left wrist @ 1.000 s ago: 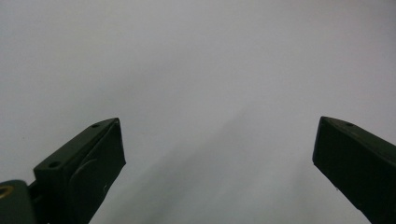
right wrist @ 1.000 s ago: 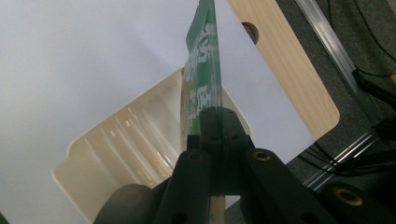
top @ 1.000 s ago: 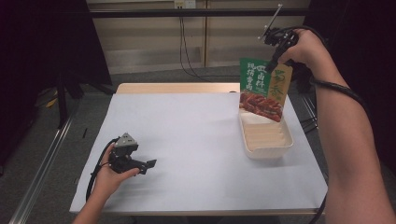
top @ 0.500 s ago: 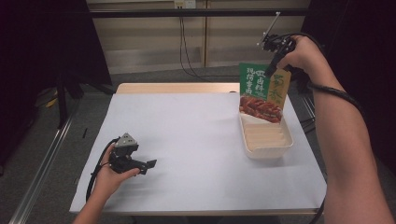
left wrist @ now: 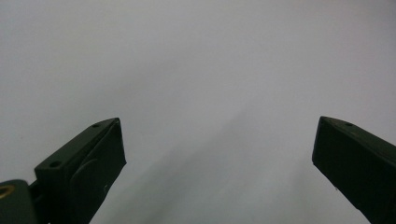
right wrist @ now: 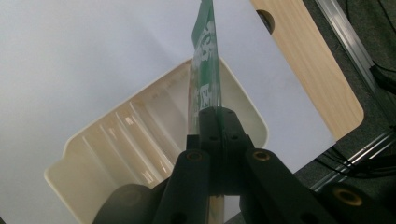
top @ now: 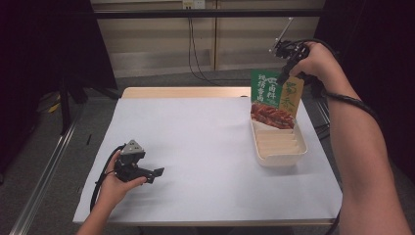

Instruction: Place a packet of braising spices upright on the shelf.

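Note:
My right gripper (top: 285,77) is shut on the top edge of a green and yellow food packet (top: 274,99) with red sausages printed on it. The packet hangs upright over the far end of a cream ribbed tray (top: 279,145) at the table's right side. Seen from the right gripper view, the packet (right wrist: 204,70) is edge-on between the closed jaws of that gripper (right wrist: 216,116), with the tray (right wrist: 140,135) below it. My left gripper (top: 155,174) rests open on the white tabletop near the front left, holding nothing. The left gripper view has its jaws wide apart (left wrist: 215,154) over bare white surface.
The white table cover (top: 205,147) spans most of the table, with a wooden strip (top: 186,92) along the far edge. Black curtains and a metal rail on the floor (top: 44,166) lie to the left. Cables hang at the back wall.
My right gripper has lifted the packet slightly up and toward the far end of the tray. The left hand and its gripper have stayed put.

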`<state>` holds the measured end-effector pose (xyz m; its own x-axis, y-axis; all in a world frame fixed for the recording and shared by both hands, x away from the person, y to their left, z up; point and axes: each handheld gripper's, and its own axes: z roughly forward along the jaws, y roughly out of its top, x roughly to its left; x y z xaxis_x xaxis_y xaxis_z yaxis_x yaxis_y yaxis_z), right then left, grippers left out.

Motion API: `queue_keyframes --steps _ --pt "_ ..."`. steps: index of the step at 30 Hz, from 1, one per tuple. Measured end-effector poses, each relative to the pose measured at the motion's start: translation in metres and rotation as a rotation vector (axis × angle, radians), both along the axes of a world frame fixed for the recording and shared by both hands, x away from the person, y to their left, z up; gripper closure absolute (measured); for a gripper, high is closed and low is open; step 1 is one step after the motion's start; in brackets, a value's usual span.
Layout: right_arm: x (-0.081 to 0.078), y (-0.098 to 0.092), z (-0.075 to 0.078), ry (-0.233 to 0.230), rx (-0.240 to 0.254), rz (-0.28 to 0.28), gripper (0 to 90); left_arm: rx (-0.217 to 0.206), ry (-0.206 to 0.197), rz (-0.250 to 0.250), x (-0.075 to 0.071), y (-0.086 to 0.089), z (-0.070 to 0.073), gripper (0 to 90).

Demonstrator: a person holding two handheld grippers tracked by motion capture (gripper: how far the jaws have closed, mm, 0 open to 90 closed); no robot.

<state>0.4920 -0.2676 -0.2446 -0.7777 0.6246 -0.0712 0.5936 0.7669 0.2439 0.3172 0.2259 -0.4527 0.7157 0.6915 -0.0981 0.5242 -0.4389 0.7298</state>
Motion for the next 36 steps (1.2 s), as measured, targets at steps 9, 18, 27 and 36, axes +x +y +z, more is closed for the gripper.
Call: queue_keyframes --steps 9,18,27,36 --pt "0.000 0.000 -0.005 0.017 -0.001 -0.001 90.0 -0.006 -0.001 -0.001 0.000 0.000 0.000 2.5" --pt "-0.001 -0.002 -0.010 0.020 0.005 -0.005 90.0 -0.002 0.000 0.002 0.000 0.000 0.000 2.5" --pt "-0.002 -0.005 -0.011 0.020 0.013 -0.011 90.0 -0.003 -0.001 0.000 0.000 -0.001 0.000 2.5" --pt "-0.003 -0.007 -0.013 0.017 0.038 -0.043 90.0 -0.002 -0.002 0.000 -0.001 0.000 0.000 2.6"
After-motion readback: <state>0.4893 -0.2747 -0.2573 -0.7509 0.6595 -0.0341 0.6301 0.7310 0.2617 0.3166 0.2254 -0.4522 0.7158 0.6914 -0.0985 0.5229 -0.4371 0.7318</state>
